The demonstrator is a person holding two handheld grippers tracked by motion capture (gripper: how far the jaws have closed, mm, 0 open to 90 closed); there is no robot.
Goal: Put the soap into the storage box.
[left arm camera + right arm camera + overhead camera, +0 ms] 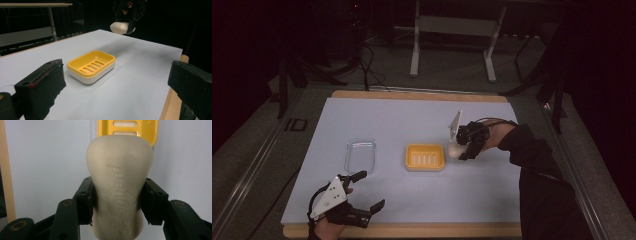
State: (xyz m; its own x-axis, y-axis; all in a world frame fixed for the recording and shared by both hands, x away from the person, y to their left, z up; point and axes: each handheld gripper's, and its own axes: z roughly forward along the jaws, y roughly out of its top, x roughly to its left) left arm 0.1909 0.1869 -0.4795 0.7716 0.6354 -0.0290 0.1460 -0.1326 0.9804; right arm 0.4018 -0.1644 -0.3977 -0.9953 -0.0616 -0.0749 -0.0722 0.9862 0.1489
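My right gripper (pixel 460 150) is shut on a cream bar of soap (pixel 455 149), held just right of the yellow soap dish (pixel 425 157) and above the mat. In the right gripper view the soap (pixel 119 185) sits pinched between both jaws, with the dish (pixel 128 130) just beyond it. The left gripper view looks across at the slotted dish (pixel 91 65) and, farther off, the soap (pixel 120 27) hanging in the other gripper. My left gripper (pixel 363 192) stands open near the table's front left edge, nothing between its jaws.
A clear plastic lid or tray (pixel 361 154) lies left of the dish. A pale blue mat (pixel 412 125) covers the wooden table (pixel 412 231). Table legs and cables stand on the floor beyond the far edge.
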